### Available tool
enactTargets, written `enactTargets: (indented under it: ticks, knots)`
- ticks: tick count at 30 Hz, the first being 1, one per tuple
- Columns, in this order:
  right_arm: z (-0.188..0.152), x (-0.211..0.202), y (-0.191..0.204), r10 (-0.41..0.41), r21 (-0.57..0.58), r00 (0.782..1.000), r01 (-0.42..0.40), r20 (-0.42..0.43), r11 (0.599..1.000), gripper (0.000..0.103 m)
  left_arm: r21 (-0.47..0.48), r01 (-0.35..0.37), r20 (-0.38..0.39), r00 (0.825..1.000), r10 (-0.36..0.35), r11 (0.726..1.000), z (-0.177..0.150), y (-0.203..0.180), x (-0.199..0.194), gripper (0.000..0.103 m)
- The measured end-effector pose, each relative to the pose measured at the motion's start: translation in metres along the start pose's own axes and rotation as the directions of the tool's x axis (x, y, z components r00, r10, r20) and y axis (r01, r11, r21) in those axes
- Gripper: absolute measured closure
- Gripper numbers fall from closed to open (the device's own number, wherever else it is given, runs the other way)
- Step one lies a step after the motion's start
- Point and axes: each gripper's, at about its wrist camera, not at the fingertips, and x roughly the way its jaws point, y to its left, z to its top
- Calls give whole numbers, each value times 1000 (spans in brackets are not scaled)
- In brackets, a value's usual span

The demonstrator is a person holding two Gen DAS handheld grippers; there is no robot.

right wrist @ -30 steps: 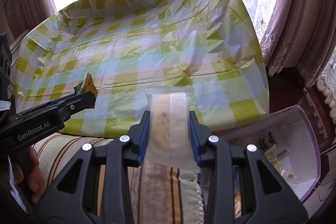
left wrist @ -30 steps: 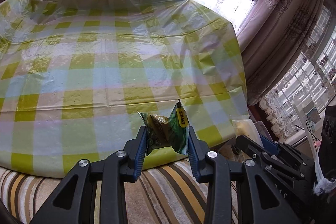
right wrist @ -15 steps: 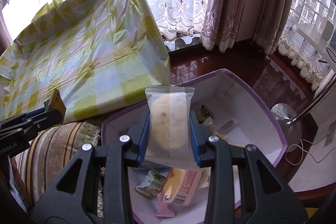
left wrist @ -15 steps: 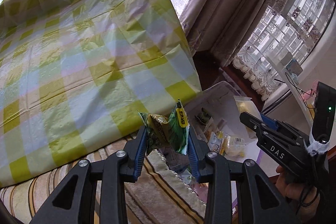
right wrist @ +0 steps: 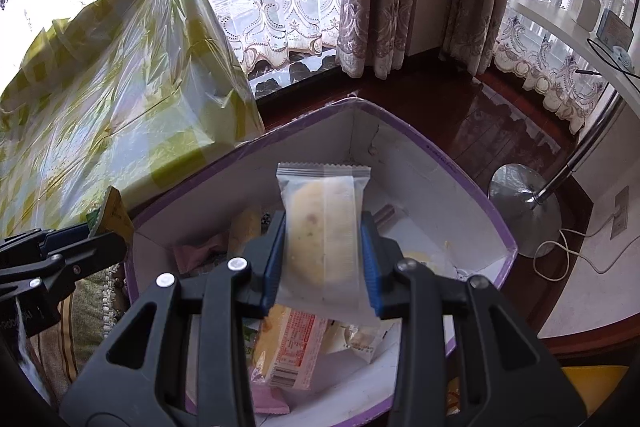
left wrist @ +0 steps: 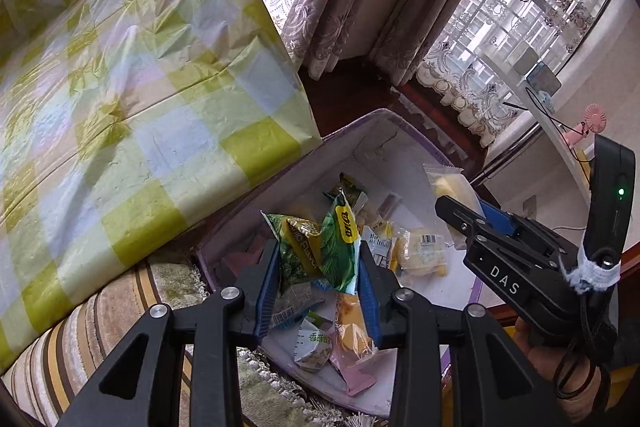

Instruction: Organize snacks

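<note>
Snacks hung over the purple-rimmed box (right wrist: 496, 227) — left gripper (left wrist: 318, 267) clamped on a crinkly green packet (left wrist: 324, 251), right gripper (right wrist: 325, 259) on a soft, crushable pastry pack (right wrist: 322, 227), both pinched mid-body.

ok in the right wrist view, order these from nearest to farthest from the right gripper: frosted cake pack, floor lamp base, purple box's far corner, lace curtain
1. Frosted cake pack, clamped in the right gripper.
2. Purple box, far corner straight ahead past the pack.
3. Floor lamp base, on the floor to the right, outside the box.
4. Lace curtain, at the window beyond.
</note>
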Motion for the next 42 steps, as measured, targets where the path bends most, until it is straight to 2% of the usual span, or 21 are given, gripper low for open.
enactTargets:
  ticks: [6,9,11,13,14,16,19,23,30,34,42]
  knots:
    - [0,6,-5,-18,13,1000,18,-9,1000,64,7,9,-23,1000,-9,1000,1,-5,10,64]
    - [0,8,-6,-28,15,1000,29,-14,999,63,-3,10,-34,999,-10,1000,0,-2,12,61]
    - [0,9,-6,-39,19,999,39,-15,999,56,-13,9,-37,999,-9,1000,0,-1,13,58]
    - [0,10,-6,-52,20,998,52,-18,998,33,-20,7,-40,999,-8,1000,-2,1,11,52]
    - [0,9,-5,-58,16,998,58,-17,998,31,-23,2,-40,999,-3,1000,-3,3,10,50]
    - [0,7,-3,-68,10,997,68,-21,998,30,-42,3,-46,999,-5,999,-8,7,5,39]
    - [-4,2,1,-85,-3,996,85,-35,996,24,-103,6,-59,998,-12,995,-19,20,-4,33]
    - [-12,-7,7,-96,-23,994,95,-58,995,24,-170,15,-60,998,-25,985,-34,32,-19,29]
    - [-24,-35,9,-144,-32,987,142,-70,989,24,-160,15,-34,999,-21,987,-51,27,-37,27]
    - [-27,-46,11,-166,-36,985,164,-56,986,22,-160,48,-27,998,-54,986,-50,25,-35,16]
    - [-26,-49,18,-162,-57,986,160,-40,986,22,-159,32,-37,999,-38,987,-47,23,-30,15]
